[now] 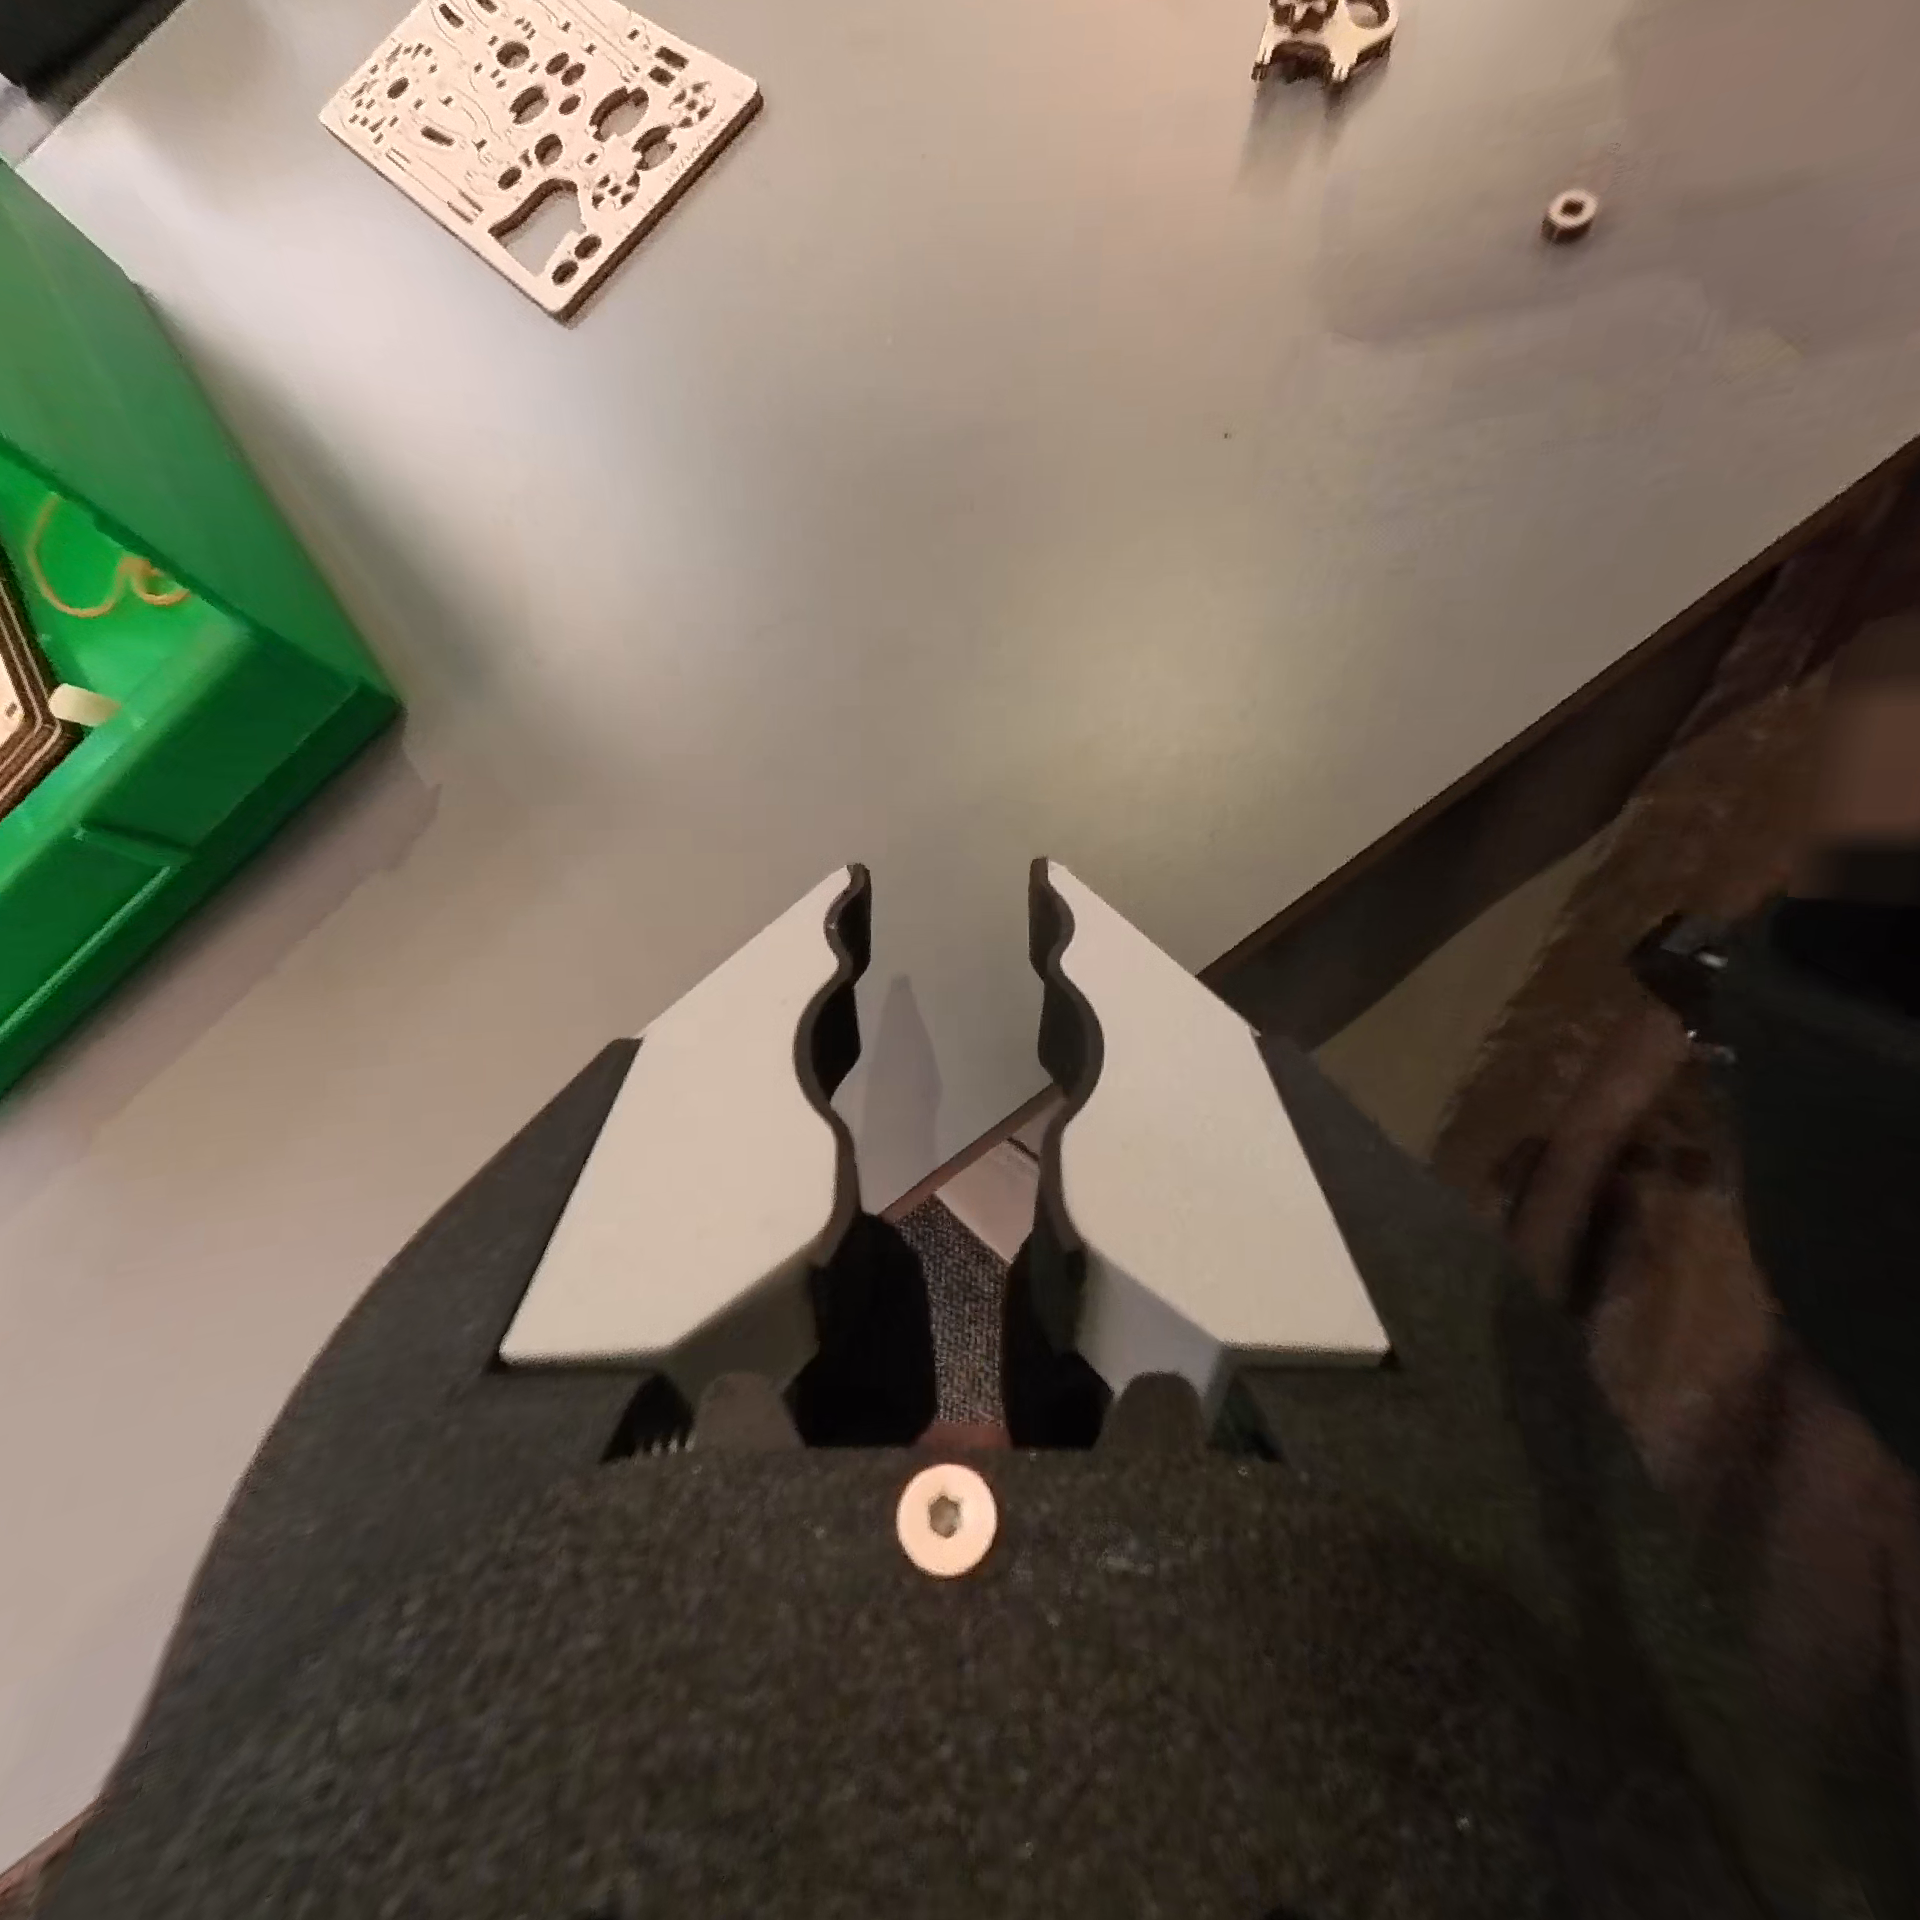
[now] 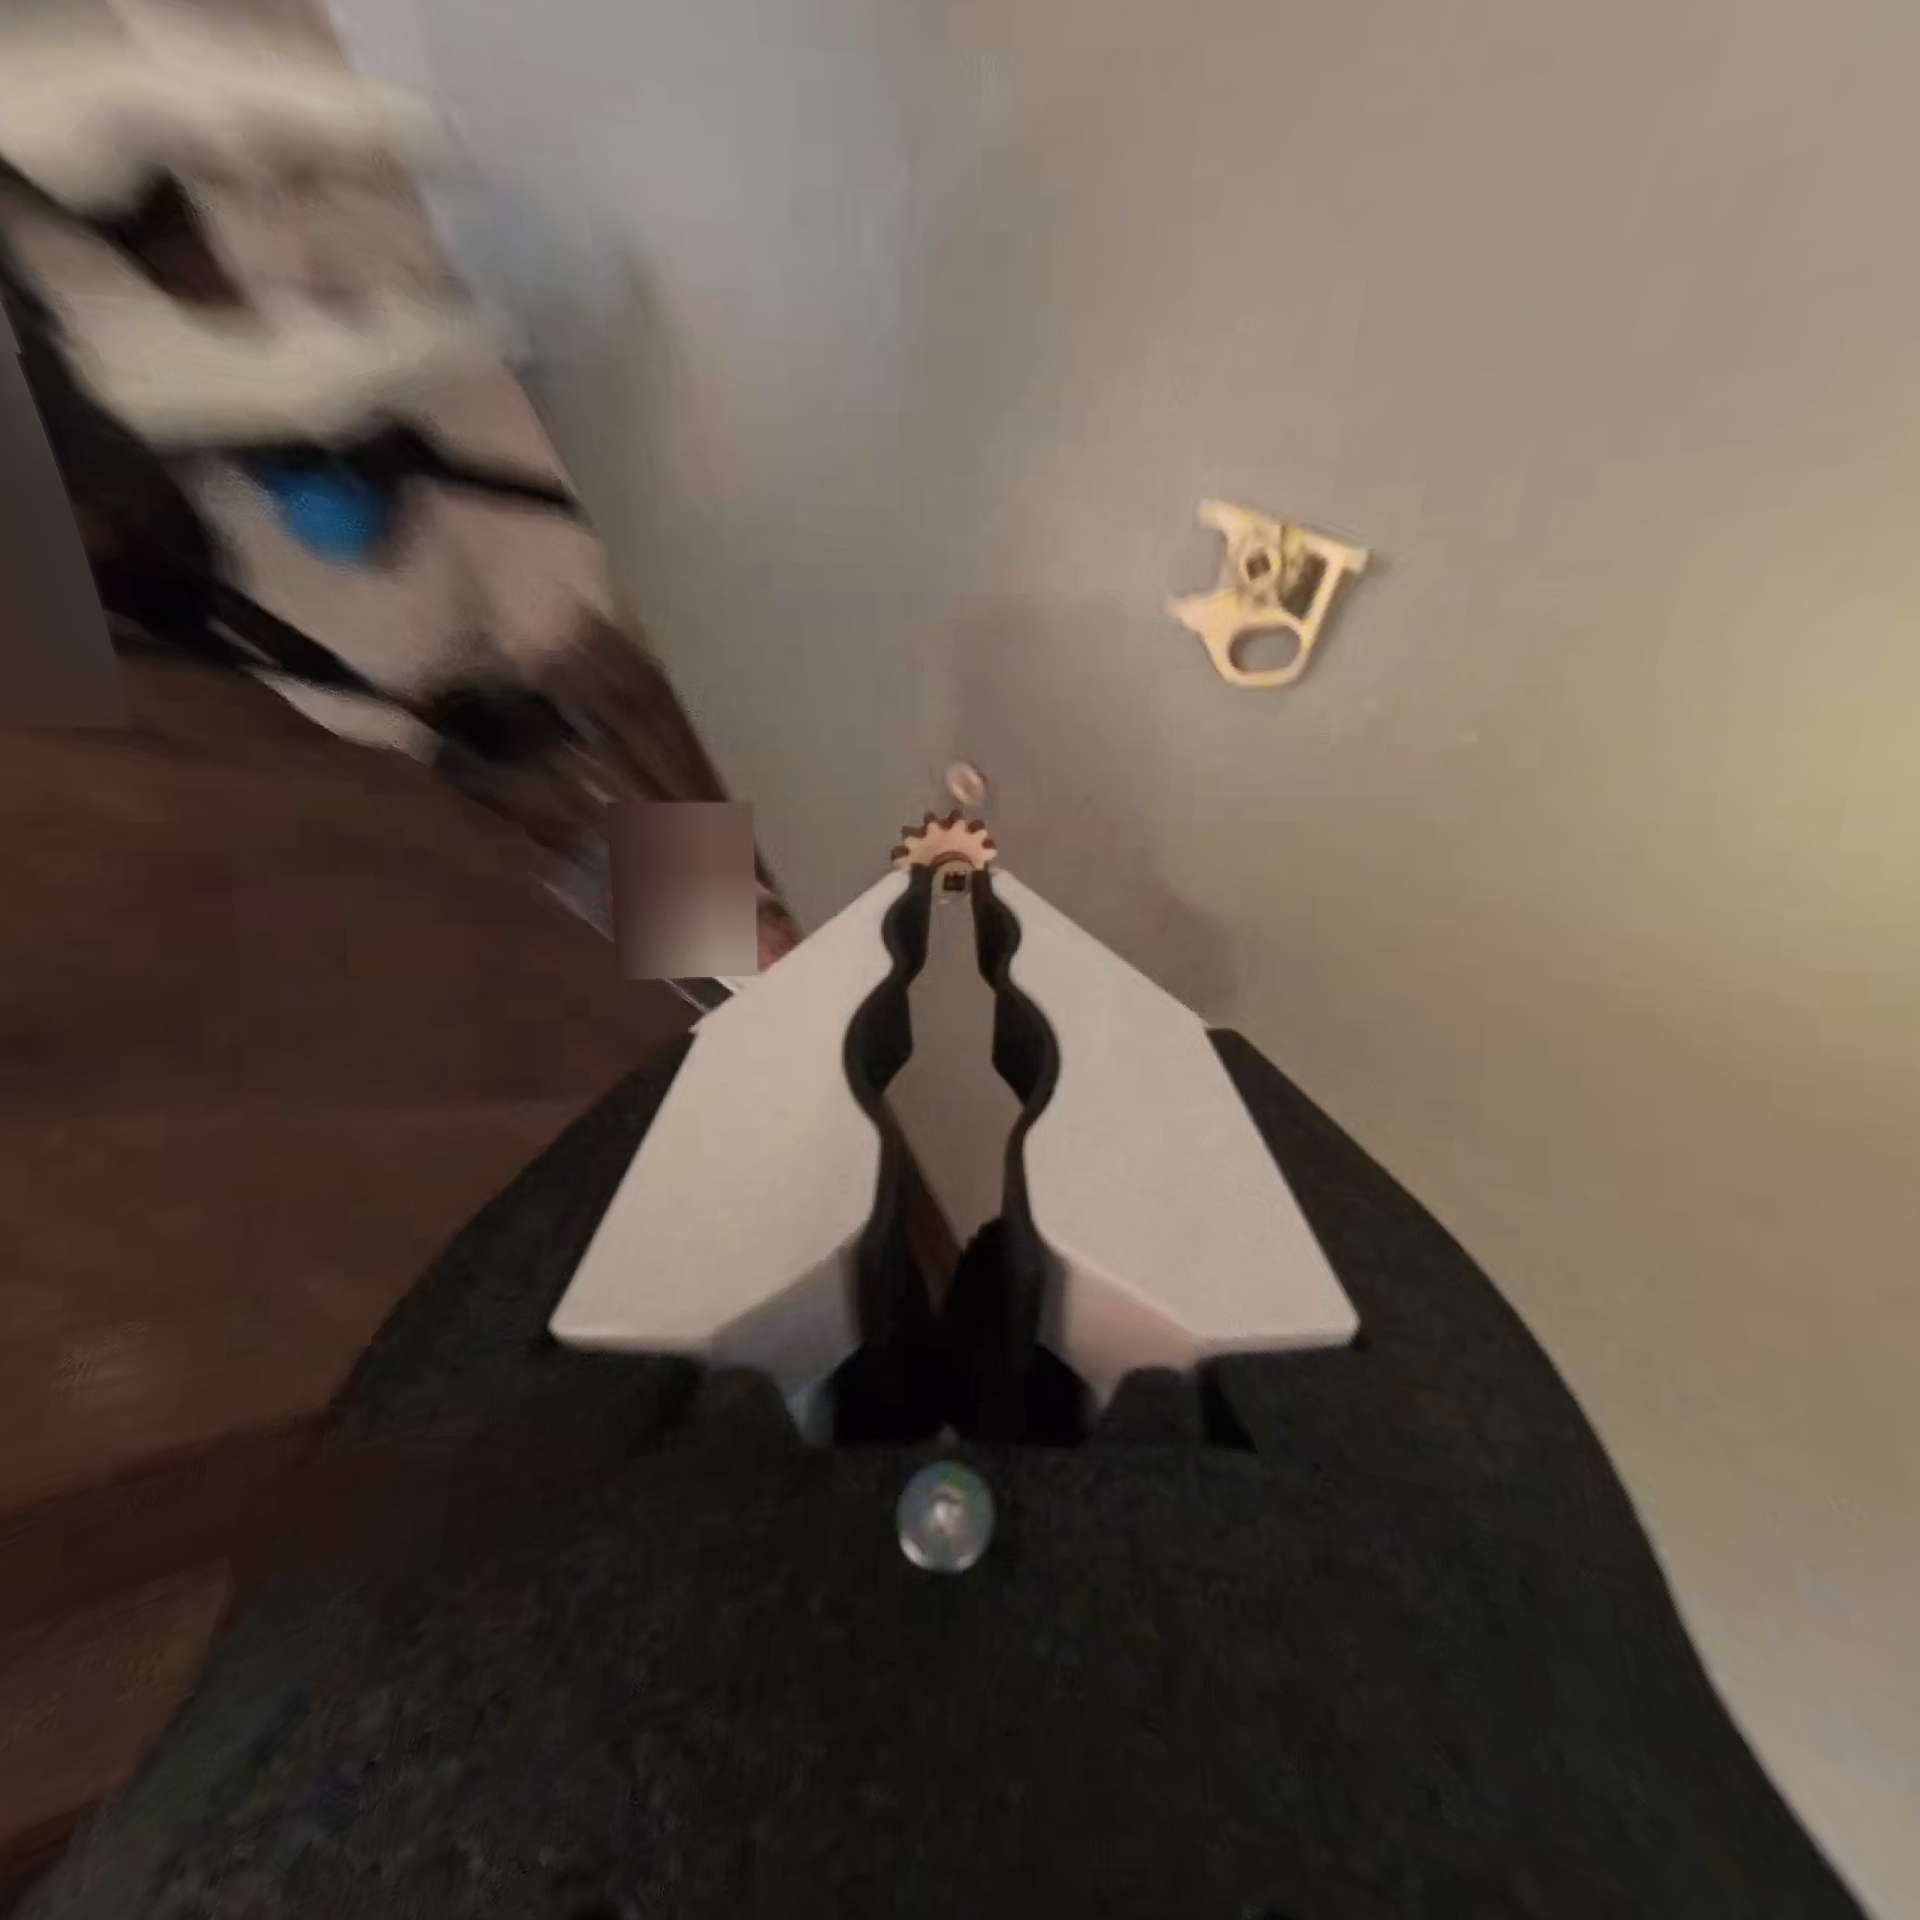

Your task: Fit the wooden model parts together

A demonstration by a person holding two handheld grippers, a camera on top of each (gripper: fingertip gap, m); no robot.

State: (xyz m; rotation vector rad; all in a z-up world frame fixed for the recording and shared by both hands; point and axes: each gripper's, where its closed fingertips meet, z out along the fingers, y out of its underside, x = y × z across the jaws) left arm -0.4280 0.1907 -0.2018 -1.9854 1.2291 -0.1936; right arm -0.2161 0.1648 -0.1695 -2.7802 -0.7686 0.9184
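wooden gear [image 2: 940,844] pinched at tips of right gripper [image 2: 948,881], small ring [image 2: 966,781] just beyond, half-built wooden frame [image 2: 1262,592] ahead and to its right on grey table [image 2: 1558,935]. from left: left gripper [image 1: 948,883] open, empty, frame [image 1: 1320,36] and ring [image 1: 1567,216] well ahead-right; cut-out sheet [image 1: 540,145] ahead-left, green bin [image 1: 156,623] left.

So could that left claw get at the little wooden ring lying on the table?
Probably yes. The left claw is open and empty, and the bare grey table lies between it and the little wooden ring, with nothing in the way; the ring sits off to its right.
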